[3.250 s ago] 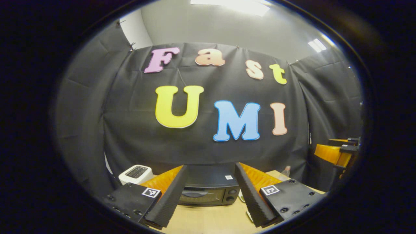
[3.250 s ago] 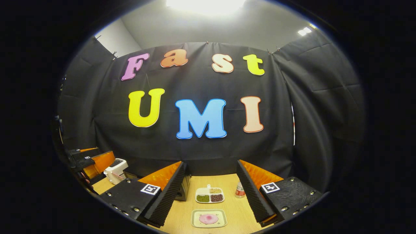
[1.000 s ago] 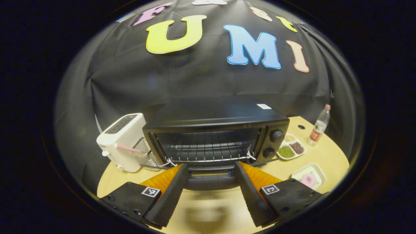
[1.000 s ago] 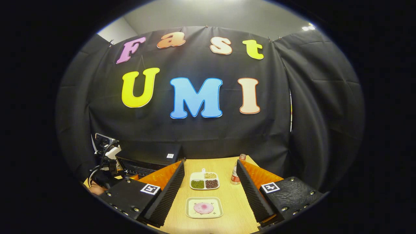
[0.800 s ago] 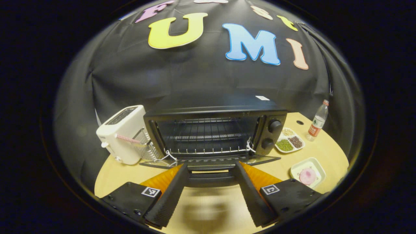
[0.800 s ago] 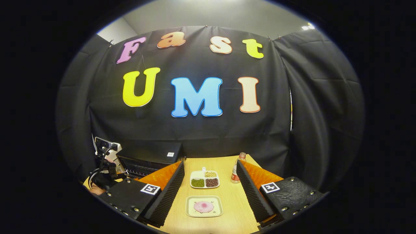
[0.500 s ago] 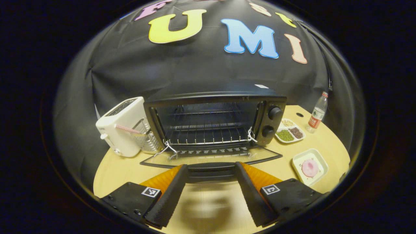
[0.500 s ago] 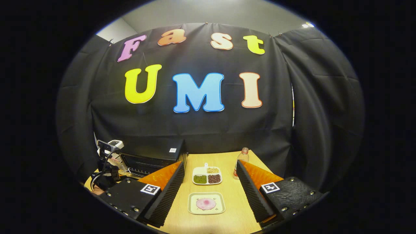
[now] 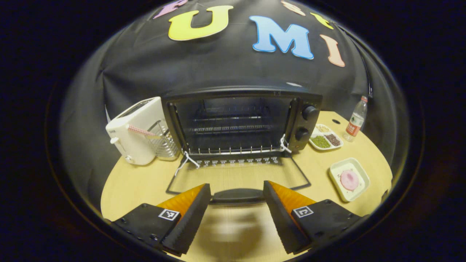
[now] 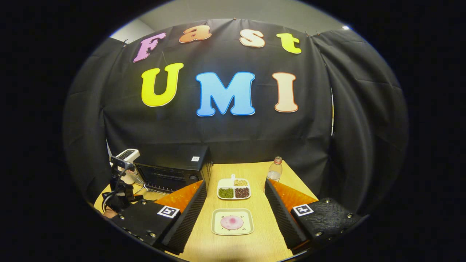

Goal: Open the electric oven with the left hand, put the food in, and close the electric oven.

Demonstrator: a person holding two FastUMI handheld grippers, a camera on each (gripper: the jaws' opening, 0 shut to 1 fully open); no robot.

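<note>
The black electric oven (image 9: 240,120) stands open at the back of the table, with bare wire racks inside. Its glass door (image 9: 236,174) lies folded down flat toward me. The door handle (image 9: 238,195) sits between the fingers of my left gripper (image 9: 236,186), which is open at full width. The food, a pink round piece on a small square plate (image 9: 349,179), lies right of the door. In the right gripper view that plate (image 10: 232,222) lies between and beyond the fingers of my right gripper (image 10: 235,183), open and holding nothing. The oven (image 10: 171,171) stands to its left.
A white toaster (image 9: 134,131) and a wire basket (image 9: 162,140) stand left of the oven. A divided dish of beans (image 9: 325,136) (image 10: 234,190) and a water bottle (image 9: 355,119) (image 10: 273,171) are at the right. The round wooden table (image 9: 138,185) ends near both grippers.
The oven door has swung from closed down to flat, with its handle staying between my left fingers. My right gripper has tilted down a little toward the plate.
</note>
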